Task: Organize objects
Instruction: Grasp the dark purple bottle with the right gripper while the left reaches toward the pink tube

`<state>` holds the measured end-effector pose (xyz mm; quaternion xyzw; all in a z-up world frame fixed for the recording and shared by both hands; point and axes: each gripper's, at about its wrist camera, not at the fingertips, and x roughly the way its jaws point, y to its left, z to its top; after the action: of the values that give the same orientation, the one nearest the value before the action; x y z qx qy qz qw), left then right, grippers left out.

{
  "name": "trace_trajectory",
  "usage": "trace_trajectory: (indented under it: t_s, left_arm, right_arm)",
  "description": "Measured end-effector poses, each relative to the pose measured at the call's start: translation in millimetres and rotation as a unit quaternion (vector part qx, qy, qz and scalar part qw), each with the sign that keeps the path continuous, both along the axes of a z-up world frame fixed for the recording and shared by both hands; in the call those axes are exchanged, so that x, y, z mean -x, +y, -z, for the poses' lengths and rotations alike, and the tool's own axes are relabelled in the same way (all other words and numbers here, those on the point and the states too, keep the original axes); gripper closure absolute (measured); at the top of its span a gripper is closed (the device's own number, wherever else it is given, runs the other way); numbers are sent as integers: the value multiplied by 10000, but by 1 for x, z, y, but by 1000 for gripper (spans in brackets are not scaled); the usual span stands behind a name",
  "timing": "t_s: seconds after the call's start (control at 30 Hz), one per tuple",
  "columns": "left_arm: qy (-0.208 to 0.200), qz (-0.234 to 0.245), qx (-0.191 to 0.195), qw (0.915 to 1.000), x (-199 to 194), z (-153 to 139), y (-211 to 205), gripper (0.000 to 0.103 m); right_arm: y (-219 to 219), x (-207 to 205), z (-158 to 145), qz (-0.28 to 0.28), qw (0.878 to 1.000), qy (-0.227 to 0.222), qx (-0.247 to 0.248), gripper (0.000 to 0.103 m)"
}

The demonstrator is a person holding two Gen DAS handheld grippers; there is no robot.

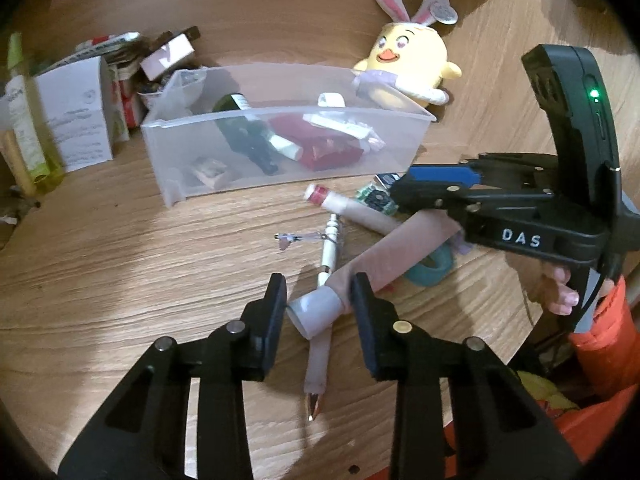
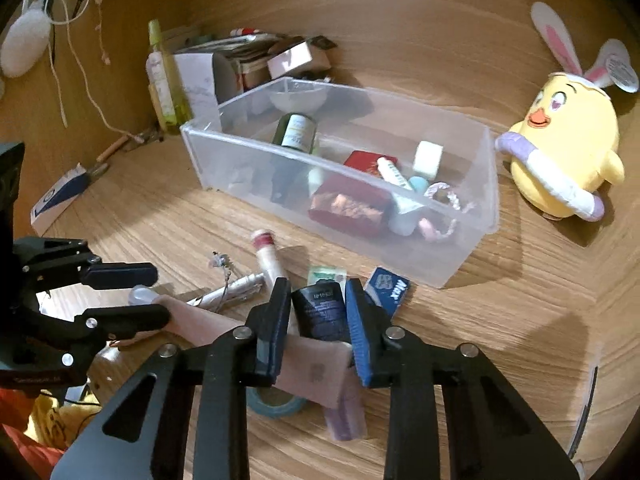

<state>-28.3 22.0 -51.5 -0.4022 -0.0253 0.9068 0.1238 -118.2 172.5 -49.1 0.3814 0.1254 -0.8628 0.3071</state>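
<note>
Pink tube sits between your left claw's parted fingers; clench at the cap, then lift toward the bin. Right claw straddles a dark tube, unclenched.

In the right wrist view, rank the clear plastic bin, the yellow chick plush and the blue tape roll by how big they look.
1. Clear plastic bin
2. Yellow chick plush
3. Blue tape roll, partly hidden under the pink tube, so less certain.

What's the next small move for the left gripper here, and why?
Probably close the left gripper on the pink tube: its white cap already sits between the open fingers, and the clear bin waits just beyond for the drop.
</note>
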Motion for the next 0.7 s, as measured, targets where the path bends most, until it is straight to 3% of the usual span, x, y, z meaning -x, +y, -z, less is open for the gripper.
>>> trace_trajectory:
  t_s: [0.5, 0.7]
  left_arm:
    - [501, -673, -46, 9965, -17, -25, -24, 70]
    - [468, -892, -337, 9943, -14, -27, -42, 71]
  right_arm:
    - [52, 8, 7, 705, 9975, -108, 17, 79]
    - [63, 10, 18, 830, 9961, -313, -39, 79]
